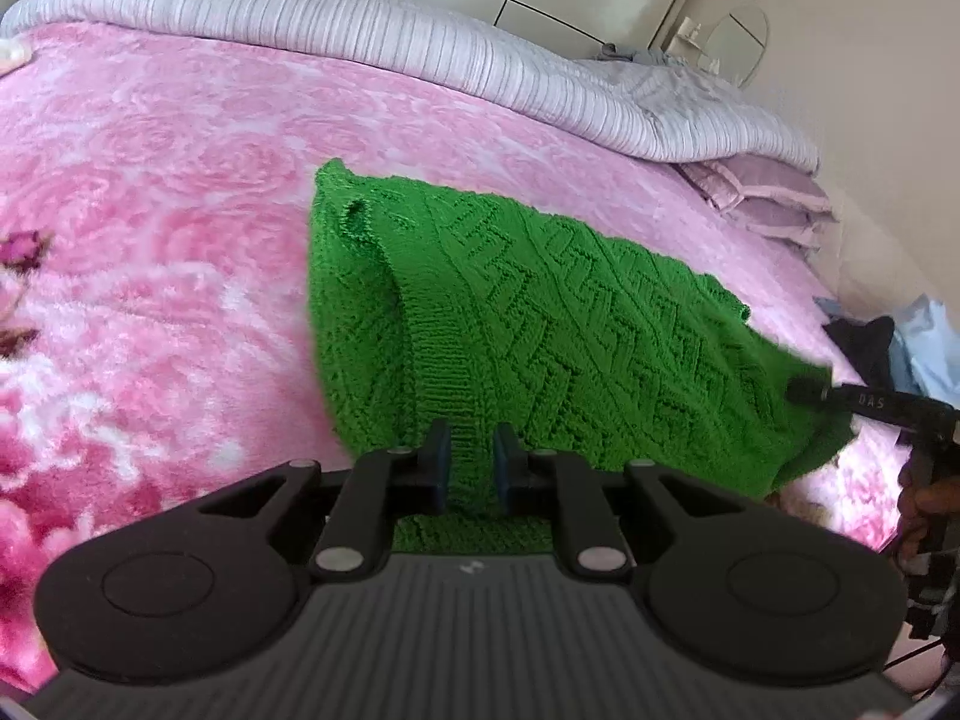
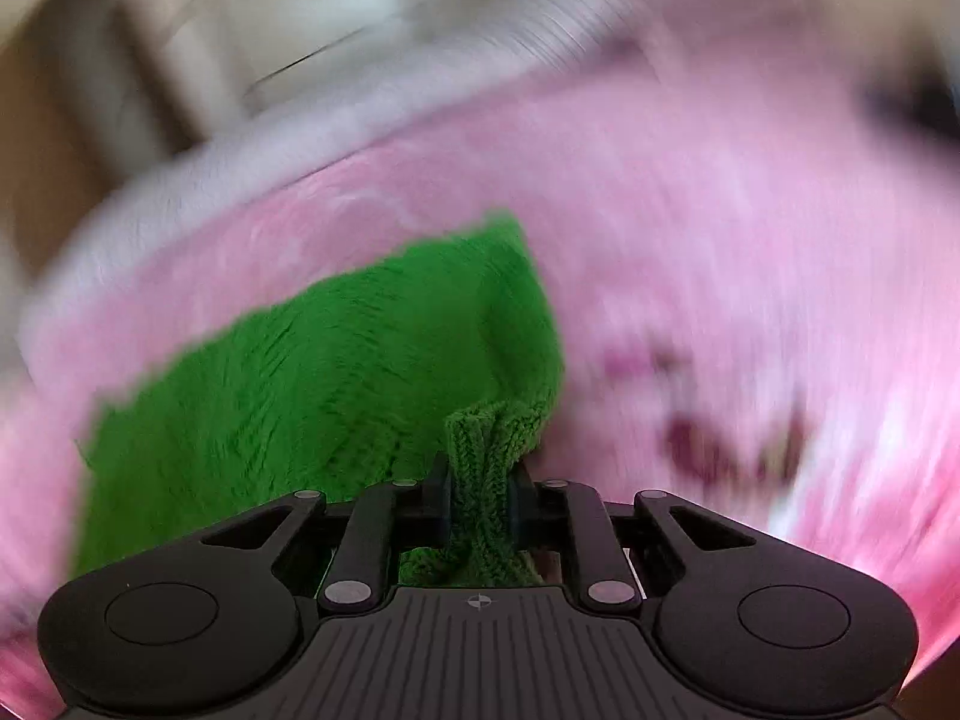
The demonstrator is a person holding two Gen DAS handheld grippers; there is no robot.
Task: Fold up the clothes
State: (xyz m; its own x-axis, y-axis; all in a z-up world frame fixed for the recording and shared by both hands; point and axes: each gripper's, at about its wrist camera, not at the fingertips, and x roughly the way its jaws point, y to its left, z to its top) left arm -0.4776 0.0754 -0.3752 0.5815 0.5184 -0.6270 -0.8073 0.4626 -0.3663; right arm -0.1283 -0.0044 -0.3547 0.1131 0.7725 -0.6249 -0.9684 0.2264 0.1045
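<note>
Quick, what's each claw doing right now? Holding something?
Left claw: closed on the ribbed edge of the green sweater.
Right claw: closed on a bunched bit of the same sweater.

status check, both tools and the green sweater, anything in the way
Left tool shut on green sweater hem. Right tool shut on a bunched sweater edge. Sweater lies on pink blanket. Nothing in the way.

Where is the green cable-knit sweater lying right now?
The green cable-knit sweater lies mid-frame in both views on the pink floral blanket, its near edge pinched by the left gripper and the right gripper.
</note>
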